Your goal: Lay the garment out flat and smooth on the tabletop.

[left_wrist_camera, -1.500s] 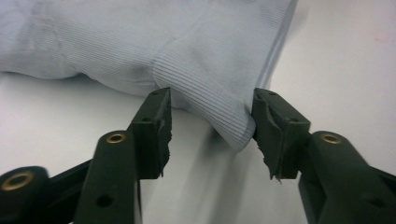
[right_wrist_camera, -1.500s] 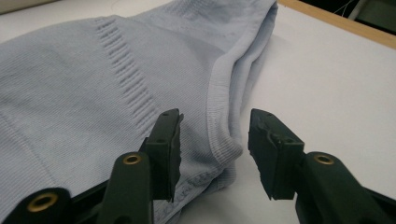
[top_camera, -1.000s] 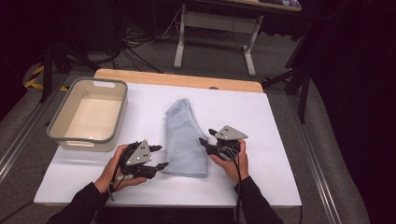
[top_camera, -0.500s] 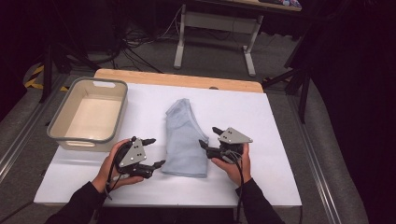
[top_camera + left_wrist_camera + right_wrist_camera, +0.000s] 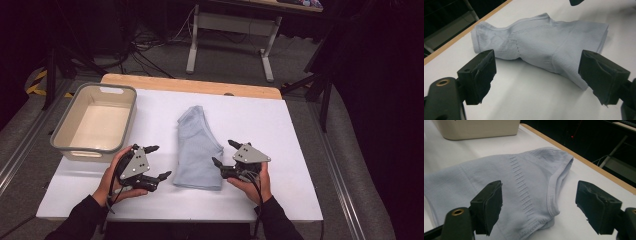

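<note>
Lying on the white table point(image 5: 300, 150), the folded light-blue garment point(image 5: 197, 147) sits in the middle, between the two hands, with its long side running away from the person. The left tool point(image 5: 156, 161) is just beside the near left corner of the garment, and its jaws have just been opening; they stand wide apart with nothing between them. In the left gripper view the cloth point(image 5: 544, 47) lies in front of the jaws, not touched by the pads. The right tool point(image 5: 223, 153) is at the near right edge, its jaws also just opened wide and holding nothing; in the right gripper view the ribbed hem of the garment point(image 5: 524, 185) lies between and below the two jaws, but the pads do not press on it. A beige bin point(image 5: 127, 125) stands at the far left of the table, well apart from the garment.

I judge that the fold is finished and the next step is perhaps to lift the garment to the bin. The risks: if a tool closes on the top layer only, the fold will open when it rises. If the two tools lift unevenly, the cloth may sag and slide out. A low jaw could also drag the edge and wrinkle it.
</note>
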Tool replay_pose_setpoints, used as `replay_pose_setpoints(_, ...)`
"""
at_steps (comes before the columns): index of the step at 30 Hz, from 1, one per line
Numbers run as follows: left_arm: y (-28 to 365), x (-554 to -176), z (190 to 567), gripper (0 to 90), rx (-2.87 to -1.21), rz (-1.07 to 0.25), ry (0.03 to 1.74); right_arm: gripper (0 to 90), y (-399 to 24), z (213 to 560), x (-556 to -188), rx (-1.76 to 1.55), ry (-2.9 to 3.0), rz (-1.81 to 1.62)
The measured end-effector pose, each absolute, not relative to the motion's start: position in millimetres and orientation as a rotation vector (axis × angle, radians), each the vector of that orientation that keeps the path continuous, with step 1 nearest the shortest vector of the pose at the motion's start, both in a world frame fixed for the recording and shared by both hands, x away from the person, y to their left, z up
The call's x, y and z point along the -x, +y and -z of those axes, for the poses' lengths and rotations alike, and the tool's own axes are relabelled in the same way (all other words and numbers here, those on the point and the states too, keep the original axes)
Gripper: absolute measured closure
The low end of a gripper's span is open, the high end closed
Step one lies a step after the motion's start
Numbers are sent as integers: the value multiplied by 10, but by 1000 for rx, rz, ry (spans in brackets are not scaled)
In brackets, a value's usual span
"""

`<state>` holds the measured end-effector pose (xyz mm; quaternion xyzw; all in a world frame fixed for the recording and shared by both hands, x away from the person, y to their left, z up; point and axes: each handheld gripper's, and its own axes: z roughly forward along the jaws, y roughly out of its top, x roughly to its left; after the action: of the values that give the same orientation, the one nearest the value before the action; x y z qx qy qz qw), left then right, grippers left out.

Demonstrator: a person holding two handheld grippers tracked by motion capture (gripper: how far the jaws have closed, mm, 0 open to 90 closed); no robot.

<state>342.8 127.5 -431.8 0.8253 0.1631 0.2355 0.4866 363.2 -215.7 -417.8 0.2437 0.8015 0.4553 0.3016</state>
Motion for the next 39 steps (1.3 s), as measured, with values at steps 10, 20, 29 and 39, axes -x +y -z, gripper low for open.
replay_pose_setpoints(10, 1370, -3400, 4361, 108, -1989, -582, 424, 164, -2178, 4209, -3521, -622, 2111, -1197)
replay_pose_setpoints(20, 1464, -3353, 4456, 89, -1987, -575, 469, 156, -2278, 4276, -3438, -627, 2112, -1177)
replay_pose_setpoints(29, 1607, -3310, 4530, 84, -1975, -547, 530, 159, -2384, 4358, -3382, -629, 2114, -1167)
replay_pose_setpoints(39, 1673, -3259, 4568, 79, -1980, -555, 560, 164, -2441, 4398, -3396, -638, 2113, -1168)
